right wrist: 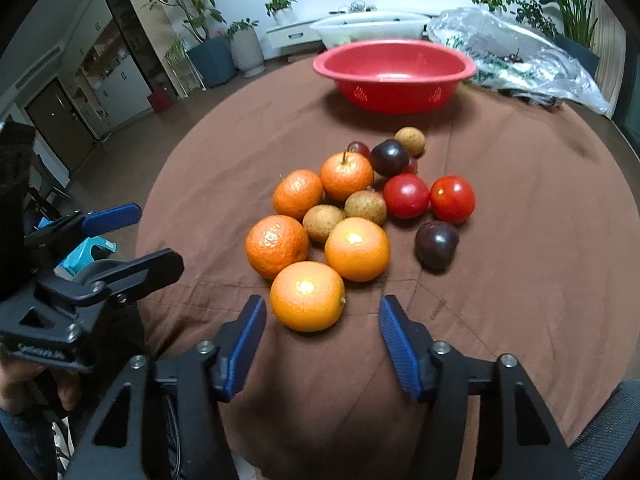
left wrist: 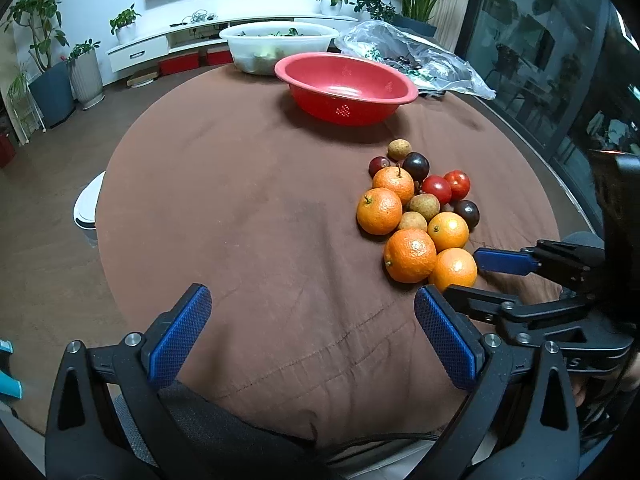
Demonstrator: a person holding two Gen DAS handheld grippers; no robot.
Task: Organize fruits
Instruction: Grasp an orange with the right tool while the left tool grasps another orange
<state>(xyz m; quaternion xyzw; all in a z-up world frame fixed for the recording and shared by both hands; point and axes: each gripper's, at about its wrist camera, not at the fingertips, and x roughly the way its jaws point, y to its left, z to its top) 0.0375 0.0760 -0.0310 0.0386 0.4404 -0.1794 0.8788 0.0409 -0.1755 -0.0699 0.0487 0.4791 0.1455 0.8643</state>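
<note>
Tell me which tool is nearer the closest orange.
Right. The right tool has the nearest orange just ahead of its open fingertips, untouched. The left tool hovers over bare tablecloth, off to that orange's side.

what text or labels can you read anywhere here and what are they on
No text reads clearly in either view.
Right tongs: raised letters on the black body, cut off by the left tongs, only an "S" shows.
Left tongs, seen from the right wrist: embossed lettering on the body, too blurred to read.
Plastic bag: green print, too small and crumpled to read.
Red bowl: only patterns of drain holes, no words.
</note>
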